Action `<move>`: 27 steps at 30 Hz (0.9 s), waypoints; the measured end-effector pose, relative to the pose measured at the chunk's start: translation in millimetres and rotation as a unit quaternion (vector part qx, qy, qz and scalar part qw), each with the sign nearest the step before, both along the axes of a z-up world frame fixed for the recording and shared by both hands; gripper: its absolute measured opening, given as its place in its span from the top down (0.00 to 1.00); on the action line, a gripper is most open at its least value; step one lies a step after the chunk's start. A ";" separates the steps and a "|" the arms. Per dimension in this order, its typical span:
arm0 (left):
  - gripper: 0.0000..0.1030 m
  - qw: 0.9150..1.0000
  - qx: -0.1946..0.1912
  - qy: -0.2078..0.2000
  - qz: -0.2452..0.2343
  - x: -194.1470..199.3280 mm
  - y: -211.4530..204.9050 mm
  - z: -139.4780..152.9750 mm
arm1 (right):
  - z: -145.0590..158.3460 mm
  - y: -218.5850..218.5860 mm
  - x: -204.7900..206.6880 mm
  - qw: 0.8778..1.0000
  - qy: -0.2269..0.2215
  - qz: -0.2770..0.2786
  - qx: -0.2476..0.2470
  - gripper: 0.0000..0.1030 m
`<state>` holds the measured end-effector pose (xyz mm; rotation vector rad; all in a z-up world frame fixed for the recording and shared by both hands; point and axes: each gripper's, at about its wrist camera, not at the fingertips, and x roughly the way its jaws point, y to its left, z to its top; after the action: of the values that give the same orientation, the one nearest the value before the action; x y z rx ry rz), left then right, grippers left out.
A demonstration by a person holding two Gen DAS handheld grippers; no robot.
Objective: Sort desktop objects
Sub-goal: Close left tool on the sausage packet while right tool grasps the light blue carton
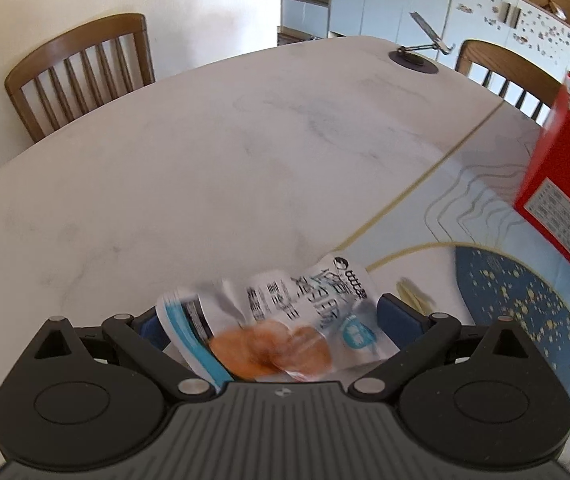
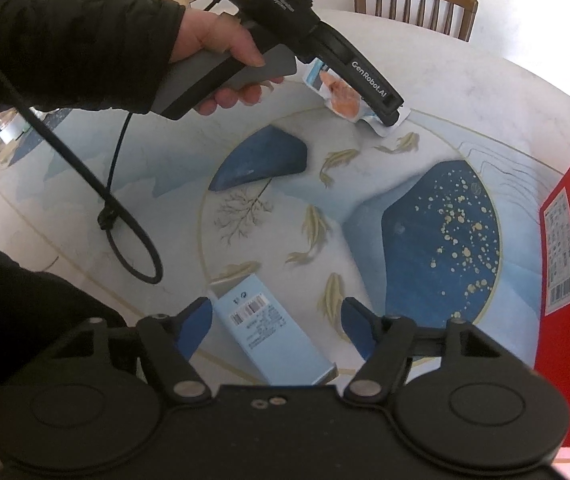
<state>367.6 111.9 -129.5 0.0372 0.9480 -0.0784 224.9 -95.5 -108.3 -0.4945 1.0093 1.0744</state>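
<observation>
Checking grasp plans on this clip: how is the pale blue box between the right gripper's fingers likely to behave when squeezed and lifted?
The pale blue box looks like thin card, so probably light and stiff, though hard squeezing might dent it. Its flat sides should give the right gripper a steady hold. Lying flat on the table mat, it seems unlikely to roll.

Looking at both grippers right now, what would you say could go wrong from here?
1. The left gripper holds the snack packet by crumpled film, so it may slip or tear.
2. The right gripper is open around the light blue box, which lies skewed against one finger; closing could twist it away.
3. The cable loops across the mat and might snag.
</observation>
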 end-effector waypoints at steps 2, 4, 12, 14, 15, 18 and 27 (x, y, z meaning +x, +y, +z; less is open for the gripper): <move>0.02 1.000 0.005 -0.002 -0.006 -4.0 -2.9 0.1 | -0.6 -0.1 -0.5 1.000 0.001 0.002 -0.002 0.36; 0.05 1.000 0.005 -0.005 -0.008 -7.4 -4.4 1.0 | -2.0 0.4 -1.4 1.000 0.003 0.005 -0.006 0.41; 0.28 1.000 -0.020 -0.018 0.000 -9.4 3.3 6.6 | -4.7 -0.2 -5.7 1.000 0.000 0.011 -0.014 0.50; 0.39 0.999 -0.027 -0.021 -0.004 -9.0 3.2 8.4 | -4.6 -0.6 -5.4 1.000 0.001 0.009 -0.014 0.53; 0.44 0.999 -0.029 -0.021 -0.008 -8.8 2.4 9.1 | -4.3 -0.6 -5.1 1.000 0.003 0.008 -0.014 0.57; 0.49 0.999 -0.036 -0.021 -0.007 -8.3 2.6 9.9 | -3.6 -0.8 -4.6 1.000 0.004 0.007 -0.015 0.63; 0.56 0.998 -0.064 -0.023 -0.007 -13.1 4.5 13.7 | -0.5 -3.6 -3.6 1.000 0.010 -0.004 -0.019 0.67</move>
<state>354.5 116.4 -115.8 -0.0731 0.8948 -0.1503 221.3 -99.1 -108.9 -0.5104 1.0496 1.0560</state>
